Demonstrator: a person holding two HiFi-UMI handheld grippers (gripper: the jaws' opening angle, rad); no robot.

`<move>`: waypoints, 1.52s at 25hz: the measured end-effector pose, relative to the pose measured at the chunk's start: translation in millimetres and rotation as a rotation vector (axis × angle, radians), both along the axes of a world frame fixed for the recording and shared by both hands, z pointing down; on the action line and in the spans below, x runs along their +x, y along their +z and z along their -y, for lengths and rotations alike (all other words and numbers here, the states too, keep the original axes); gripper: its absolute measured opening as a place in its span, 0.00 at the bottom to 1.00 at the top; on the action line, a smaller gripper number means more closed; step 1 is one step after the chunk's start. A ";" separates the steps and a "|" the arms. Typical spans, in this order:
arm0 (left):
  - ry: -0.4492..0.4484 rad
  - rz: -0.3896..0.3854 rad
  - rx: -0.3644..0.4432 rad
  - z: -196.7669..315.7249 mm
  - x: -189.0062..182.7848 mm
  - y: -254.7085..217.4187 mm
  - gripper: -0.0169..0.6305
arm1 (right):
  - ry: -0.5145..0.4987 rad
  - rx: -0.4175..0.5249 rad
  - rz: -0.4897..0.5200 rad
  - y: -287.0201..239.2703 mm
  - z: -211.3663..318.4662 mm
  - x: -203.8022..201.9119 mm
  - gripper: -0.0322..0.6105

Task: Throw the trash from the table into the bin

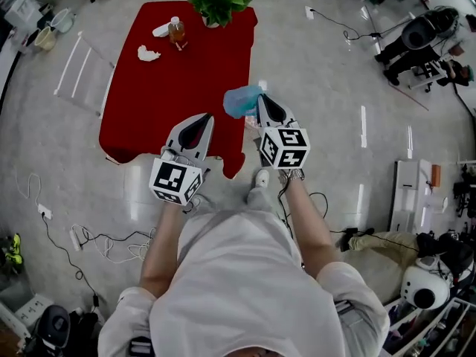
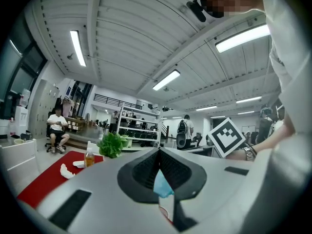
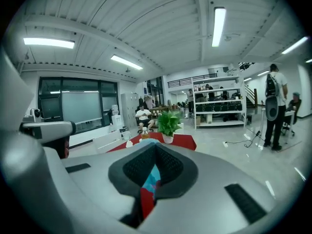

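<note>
Looking steeply down past a person's white shirt and bare forearms, the scene reads from left to right. On the floor beyond the far left corner of the table sit two pale round plastic pails [image 1: 46, 37], the only bin-like things in sight; whether either is the bin I cannot tell. Next comes the long table under a dark red cloth [image 1: 186, 88], its long axis running away from the person. Toward its far left corner lies a crumpled white tissue [image 1: 149, 53], then a flat white scrap [image 1: 161, 30], a clear bottle of amber drink [image 1: 177, 30] and, at the far edge, a leafy green potted plant [image 1: 217, 4]. Over the near edge hangs the left gripper [image 1: 207, 117], jaws pressed together; a sliver of light blue shows in their slit, pinched or merely beyond, unclear. Just right of it, over the near right corner, the right gripper [image 1: 261, 99] is clamped on a crumpled light-blue plastic wrapper [image 1: 239, 101]. If a pail is the bin, that wrapper must travel far left across the table; the tissue lies nearer the left gripper.
</note>
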State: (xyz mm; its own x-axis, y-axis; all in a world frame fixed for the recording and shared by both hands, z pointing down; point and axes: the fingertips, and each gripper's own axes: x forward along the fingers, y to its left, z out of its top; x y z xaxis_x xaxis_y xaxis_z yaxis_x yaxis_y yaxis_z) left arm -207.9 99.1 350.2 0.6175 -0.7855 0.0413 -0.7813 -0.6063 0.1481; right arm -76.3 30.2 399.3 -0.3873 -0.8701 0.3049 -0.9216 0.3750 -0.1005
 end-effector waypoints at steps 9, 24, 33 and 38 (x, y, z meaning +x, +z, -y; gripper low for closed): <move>0.029 0.014 -0.066 35.2 152.8 29.3 0.04 | 0.032 -0.102 0.065 47.0 19.4 153.2 0.06; -0.122 0.076 -0.137 92.6 260.0 93.6 0.04 | -0.133 -0.270 -0.012 165.8 89.6 249.7 0.06; -0.077 0.088 -0.222 147.9 277.8 189.5 0.04 | -0.159 -0.345 -0.108 288.6 143.8 247.6 0.06; -0.033 0.060 -0.259 179.9 292.7 241.9 0.04 | -0.173 -0.419 -0.129 384.5 174.5 236.3 0.06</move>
State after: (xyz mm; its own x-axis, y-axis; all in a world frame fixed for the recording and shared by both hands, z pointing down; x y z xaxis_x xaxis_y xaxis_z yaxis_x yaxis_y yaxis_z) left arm 84.8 -80.8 592.1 0.5824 -0.7635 0.2790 -0.8118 -0.5286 0.2480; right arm 160.0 -144.4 783.8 -0.4518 -0.5880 0.6709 -0.8639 0.4759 -0.1648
